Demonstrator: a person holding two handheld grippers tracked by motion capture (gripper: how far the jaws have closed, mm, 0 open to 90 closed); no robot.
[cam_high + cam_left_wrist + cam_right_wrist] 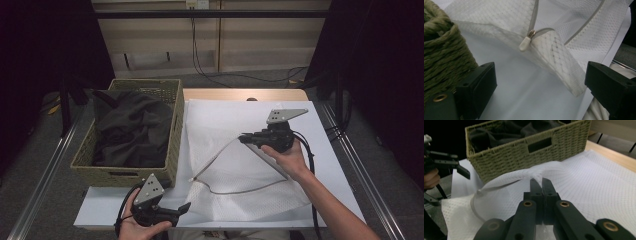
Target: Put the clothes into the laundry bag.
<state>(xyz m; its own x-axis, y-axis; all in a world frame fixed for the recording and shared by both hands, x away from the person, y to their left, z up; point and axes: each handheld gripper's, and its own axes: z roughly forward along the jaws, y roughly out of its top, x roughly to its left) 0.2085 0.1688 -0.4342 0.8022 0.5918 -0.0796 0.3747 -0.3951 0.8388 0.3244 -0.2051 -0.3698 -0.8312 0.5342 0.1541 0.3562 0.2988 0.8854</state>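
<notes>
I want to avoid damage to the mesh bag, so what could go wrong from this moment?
The right claw is shut on a thin fold of the white mesh bag and lifts it; the fold may slip out or the mesh may snag. The left claw is open beside the wicker basket and could bump it.

We see a woven basket (176,131) standing at the left side of the white table (327,165). Inside the basket lies a dark grey cloth (132,127), crumpled. Behind the table, black cables (235,75) run across the floor, before a pale wall (265,45).
</notes>
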